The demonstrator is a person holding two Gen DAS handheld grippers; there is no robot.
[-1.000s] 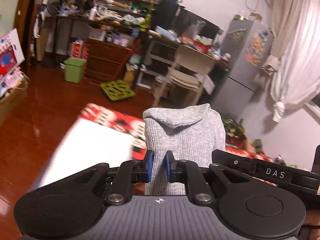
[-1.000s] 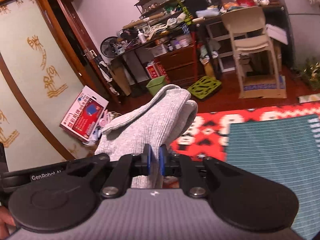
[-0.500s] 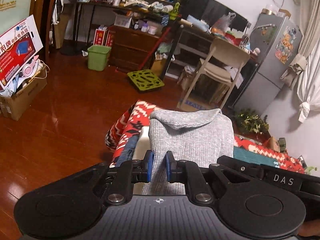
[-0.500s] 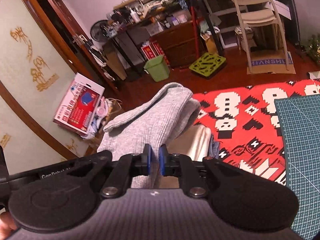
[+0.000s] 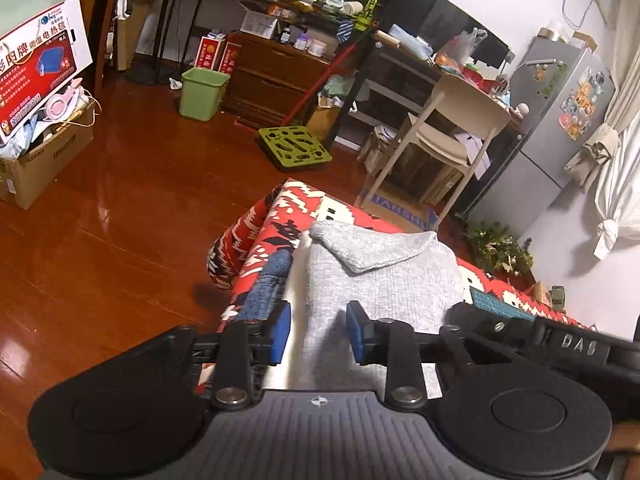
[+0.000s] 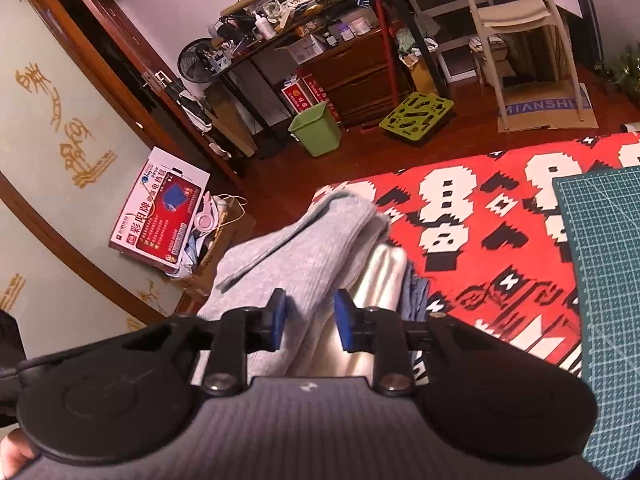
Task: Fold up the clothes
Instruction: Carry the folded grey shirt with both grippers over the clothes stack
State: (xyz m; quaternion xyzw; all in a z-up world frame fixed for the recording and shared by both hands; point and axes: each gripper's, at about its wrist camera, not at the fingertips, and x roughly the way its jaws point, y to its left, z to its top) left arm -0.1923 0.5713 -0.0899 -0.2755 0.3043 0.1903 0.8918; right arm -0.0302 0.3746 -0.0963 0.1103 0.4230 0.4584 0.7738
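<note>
**Grey knit set on stack at cloth corner; both tongs parted**

I am looking along the left gripper: its blue pads are standing apart with nothing pinched, the grey knit garment lying between and just ahead of them. The right gripper is likewise spread, pads either side of the same cloth but not clamping it. I am reading both as released.

The garment is resting folded on top of a cream-white folded piece and a blue denim piece, all near the corner of the red patterned cloth. A green cutting mat is lying well to the right.

Key relation: the garment's long axis is running away from both tongs, roughly in line with the fingers, its flapped end farthest off. Neither hand is looking clearly nearer; the near edge is sitting at both fingertips. I am judging that any squaring-up would start from this near edge, or that both hands can now be pulled straight back.
</note>
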